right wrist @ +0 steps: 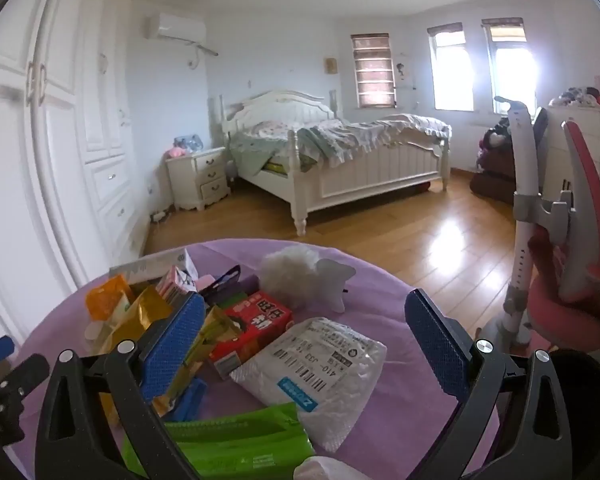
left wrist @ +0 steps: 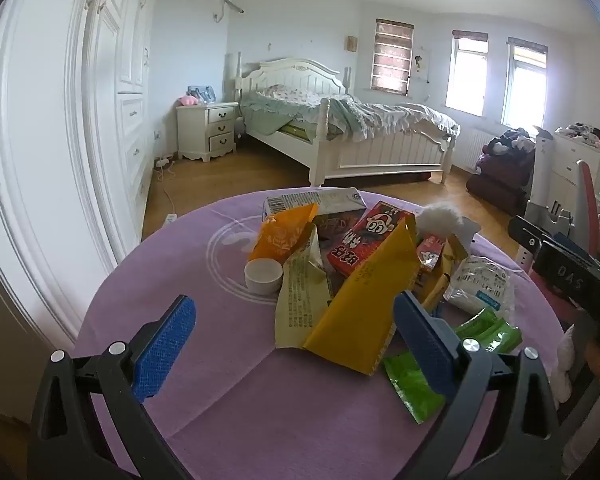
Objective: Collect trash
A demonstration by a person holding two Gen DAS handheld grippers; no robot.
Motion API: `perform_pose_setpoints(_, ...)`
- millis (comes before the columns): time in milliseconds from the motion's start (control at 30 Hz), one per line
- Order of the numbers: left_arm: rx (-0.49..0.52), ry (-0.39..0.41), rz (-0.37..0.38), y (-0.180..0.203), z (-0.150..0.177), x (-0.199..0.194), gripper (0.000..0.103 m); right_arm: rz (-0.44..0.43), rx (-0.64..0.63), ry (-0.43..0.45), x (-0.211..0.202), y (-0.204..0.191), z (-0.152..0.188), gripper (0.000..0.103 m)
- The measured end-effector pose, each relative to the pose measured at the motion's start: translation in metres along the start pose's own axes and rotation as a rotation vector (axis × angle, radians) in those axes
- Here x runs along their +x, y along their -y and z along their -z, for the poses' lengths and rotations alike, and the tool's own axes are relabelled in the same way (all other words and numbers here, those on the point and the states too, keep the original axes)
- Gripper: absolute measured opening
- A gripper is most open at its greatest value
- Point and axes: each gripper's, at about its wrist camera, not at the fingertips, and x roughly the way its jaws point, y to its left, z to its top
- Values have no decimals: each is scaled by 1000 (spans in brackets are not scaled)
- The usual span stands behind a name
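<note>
Both jaws wide, nothing held. Left gripper (left wrist: 294, 330) frames the yellow wrapper (left wrist: 364, 300); right gripper (right wrist: 304, 340) sits over the white bubble mailer (right wrist: 320, 368) on the purple tablecloth (left wrist: 160, 276). Pre-grasp step, I'd say; next: descend, pinch one edge.

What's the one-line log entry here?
left gripper: open | right gripper: open | trash pile: untouched on purple table

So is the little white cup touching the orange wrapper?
Touching. In the left wrist view, the small round white cup sits right against the crinkly orange plastic wrapper, whose lower edge overlaps the cup's rim with no purple tablecloth showing between them.
</note>
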Motion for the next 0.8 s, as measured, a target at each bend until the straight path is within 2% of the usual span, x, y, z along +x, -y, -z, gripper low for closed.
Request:
perform_pose_setpoints(533,-4,0,2,-5,-1,2,98,-30,4,11,-1,1,2,99)
perform_pose_setpoints(800,-2,1,1,-4,1,2,98,-18,-59,20,-3,-12,2,99)
